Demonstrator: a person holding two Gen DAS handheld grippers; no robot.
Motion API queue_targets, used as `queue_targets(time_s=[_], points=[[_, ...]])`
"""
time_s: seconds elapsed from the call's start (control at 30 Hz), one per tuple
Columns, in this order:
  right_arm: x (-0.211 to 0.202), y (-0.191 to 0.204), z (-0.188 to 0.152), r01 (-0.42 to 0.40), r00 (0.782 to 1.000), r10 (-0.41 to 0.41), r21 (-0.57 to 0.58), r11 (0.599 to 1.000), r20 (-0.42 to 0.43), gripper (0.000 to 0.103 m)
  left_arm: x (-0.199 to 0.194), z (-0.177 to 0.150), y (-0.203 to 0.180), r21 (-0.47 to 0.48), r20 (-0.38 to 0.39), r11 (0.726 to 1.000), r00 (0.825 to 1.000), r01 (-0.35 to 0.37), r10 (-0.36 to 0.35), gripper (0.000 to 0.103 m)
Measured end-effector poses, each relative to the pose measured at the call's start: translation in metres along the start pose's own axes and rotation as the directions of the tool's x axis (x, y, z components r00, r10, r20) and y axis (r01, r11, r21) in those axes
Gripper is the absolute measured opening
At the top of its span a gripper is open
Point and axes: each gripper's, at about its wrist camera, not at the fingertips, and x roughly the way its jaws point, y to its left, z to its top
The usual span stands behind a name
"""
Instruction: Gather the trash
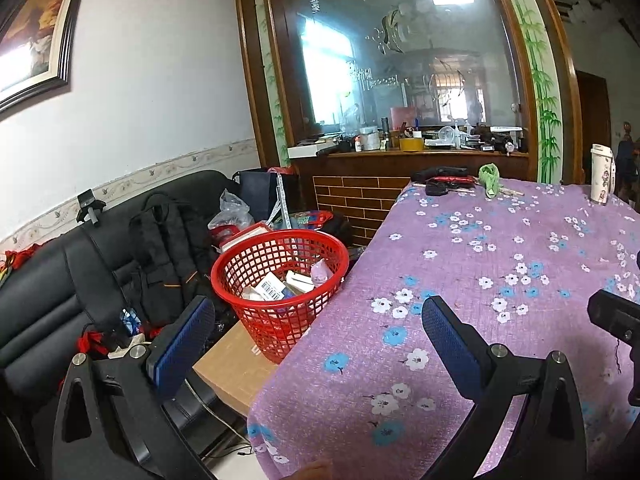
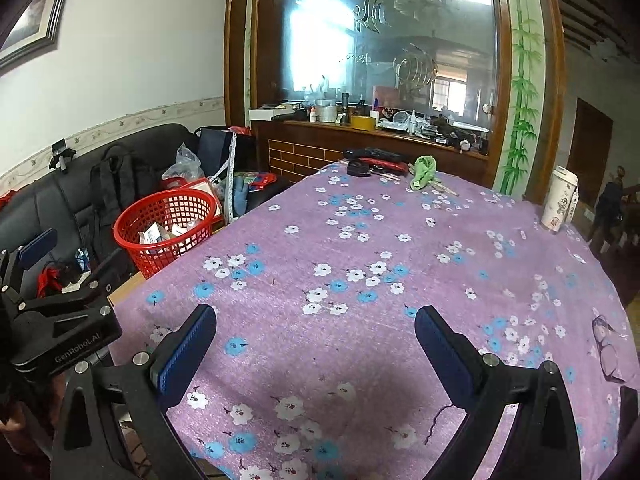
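Far left, a black sofa [image 1: 60, 292] with a black backpack [image 1: 160, 248] leaning on it. Next to that, the red basket [image 1: 276, 292] sits on a cardboard box [image 1: 236, 364], just beside the table's left edge. It already holds small boxes and wrappers, so that's where the trash is.

Left gripper [image 1: 316, 340] straddles the table edge: one blue pad toward the basket side, the other over the purple flowered tablecloth [image 1: 500, 264]. Jaws spread wide, nothing between them. Right gripper [image 2: 316, 344] hovers over the near middle of the cloth, also spread wide and empty.

The near cloth looks bare of loose scraps. What's left sits at the far edge: black and red items [image 2: 372, 160], a crumpled green cloth [image 2: 424, 172], and toward the far right corner a white printed cup [image 2: 560, 204]. Can't tell which of these count as trash; the cup may be an empty drink, judgement only.

Doing this step well: probably either wrap up or go for a far item. If reaching, take the right gripper for the cup, come in level from the side, close on the lower body so it doesn't tip, and keep it upright in case liquid remains. Carry across above the cloth without snagging it, release directly over the basket mouth, not at the rim. Keep the left gripper out of that path.
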Motion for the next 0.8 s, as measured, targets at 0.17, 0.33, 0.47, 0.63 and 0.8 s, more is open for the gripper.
queue_targets(time_s=[0.17,0.33,0.47,0.63,0.8], points=[[0.005,0.002,-0.001,0.000,1.000,0.000,-0.004,1.000,-0.015,0.101,0.002,-0.002,0.005,-0.018,-0.001,1.000,1.000,-0.005,0.005,0.103],[0.008,0.001,-0.001,-0.003,1.000,0.002,-0.005,1.000,-0.023,0.101,0.002,-0.003,0.006,-0.026,-0.005,1.000,1.000,-0.004,0.004,0.103],[0.008,0.002,-0.002,-0.003,1.000,0.003,-0.007,1.000,-0.026,0.101,0.003,-0.004,0.004,-0.015,-0.009,1.000,1.000,-0.019,0.019,0.103],[0.008,0.003,-0.002,-0.003,1.000,0.003,-0.008,1.000,-0.028,0.101,0.005,-0.005,0.000,0.001,-0.011,0.999,0.999,-0.032,0.032,0.103],[0.010,0.002,-0.002,-0.003,0.999,0.003,-0.005,1.000,-0.036,0.101,0.004,-0.007,-0.004,0.017,-0.008,0.999,0.999,-0.038,0.038,0.103]])
